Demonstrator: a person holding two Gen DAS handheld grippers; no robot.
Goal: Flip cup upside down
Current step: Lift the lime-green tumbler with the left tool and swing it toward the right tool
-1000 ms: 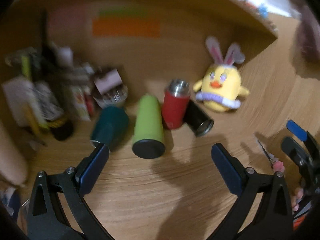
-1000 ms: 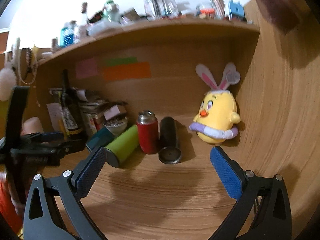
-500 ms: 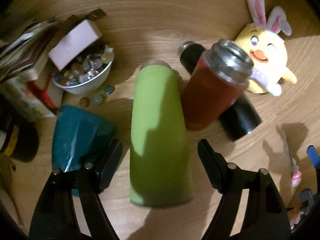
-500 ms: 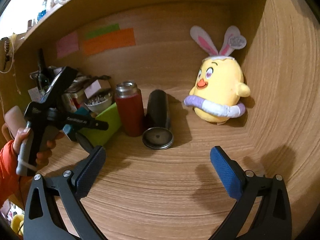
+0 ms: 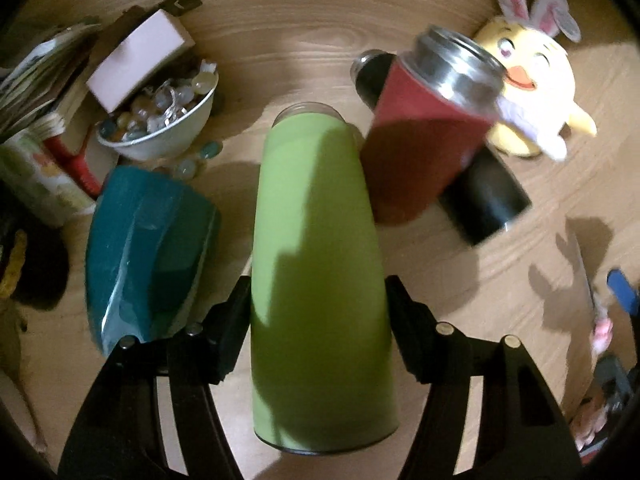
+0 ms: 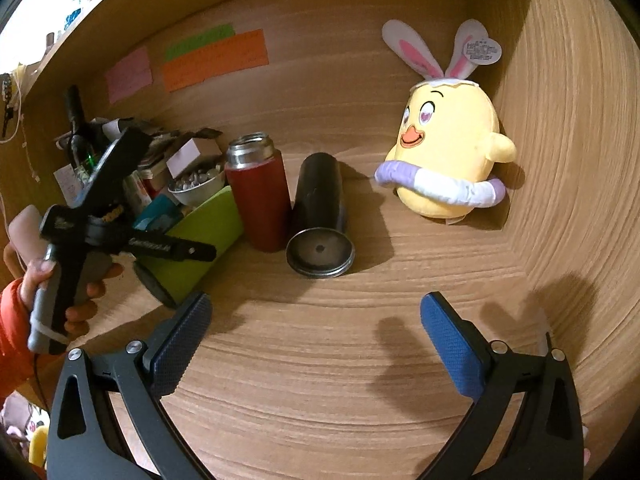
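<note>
Green cup (image 5: 320,280) lying sideways, flanked by left tongs (image 5: 318,320)

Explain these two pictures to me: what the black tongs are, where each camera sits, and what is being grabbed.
No robot here: a person holds a two-finger gripper in each hand, each carrying a forward-looking fisheye camera. The left view shows the left gripper with its fingers against both sides of the green cup, which lies on its side on the wooden desk. The right view shows the right gripper open and empty. Nearby: a red flask standing, a black cup and a teal cup lying, and a plush chick.
</note>
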